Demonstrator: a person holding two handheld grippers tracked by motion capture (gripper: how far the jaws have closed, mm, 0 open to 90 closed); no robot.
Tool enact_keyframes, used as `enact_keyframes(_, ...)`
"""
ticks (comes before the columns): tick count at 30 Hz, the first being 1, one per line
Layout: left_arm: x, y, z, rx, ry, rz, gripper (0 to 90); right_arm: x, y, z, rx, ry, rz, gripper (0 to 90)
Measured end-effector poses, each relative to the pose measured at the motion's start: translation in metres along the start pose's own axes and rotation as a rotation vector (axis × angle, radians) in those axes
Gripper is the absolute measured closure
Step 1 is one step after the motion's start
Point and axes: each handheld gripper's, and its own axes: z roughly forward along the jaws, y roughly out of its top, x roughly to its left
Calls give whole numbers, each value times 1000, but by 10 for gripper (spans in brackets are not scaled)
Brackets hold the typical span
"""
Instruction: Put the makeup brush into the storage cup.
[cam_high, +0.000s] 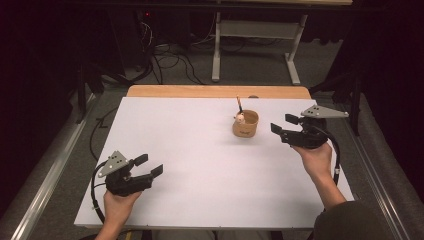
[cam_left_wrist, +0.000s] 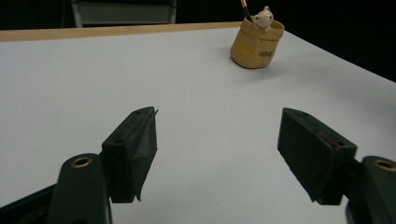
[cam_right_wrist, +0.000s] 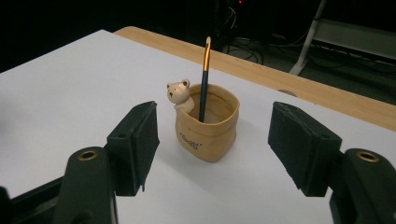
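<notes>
Pen holder (cam_right_wrist: 208, 128) between right gripper's (cam_right_wrist: 212, 147) spread jaws

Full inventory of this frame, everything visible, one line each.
Pen holder: 1, tan, shaped like a sack with dark lettering, on the white sheet toward the far right, just ahead of the right gripper's open jaws.
Bear figure: 1, cream, at the pen holder's rim.
Pen: 1, dark shaft with orange top, standing in the pen holder.
White sheet: 1, white, covering most of the table.
Table: 1, light wood, its far edge bare.
Desk frame: 1, grey, on the floor beyond the table.
Cables: several, black, on the floor at the back.
Left gripper: 1, black, near left, jaws open, empty.
Right gripper: 1, black, far right, jaws open, empty.
Hands: 2, holding the grippers.
</notes>
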Motion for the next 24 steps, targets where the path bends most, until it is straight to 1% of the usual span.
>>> enact_keyframes(4, 1, 0, -1, -4, 0, -6, 288, 1, -2, -3, -9, 7, -5, 353)
enact_keyframes(8, -1, 1, 1, 1, -3, 4, 288, 3, -3, -5, -4, 8, -3, 353)
enact_keyframes(12, 0, 0, -1, -4, 0, -3, 288, 4, -5, -8, -15, 16, -11, 353)
enact_keyframes(13, 0, 0, -1, -6, 1, -5, 288, 5, -6, -9, -15, 16, -2, 353)
enact_keyframes(14, 1, 0, -1, -6, 1, -6, 288, 5, -6, -10, -16, 19, -9, 353)
enact_keyframes(20, -1, 0, 1, -1, -3, 2, 288, 5, -10, -14, -24, 18, -2, 353)
enact_keyframes(24, 0, 0, -1, -5, -1, -5, 288, 5, -12, -16, -27, 25, 10, 353)
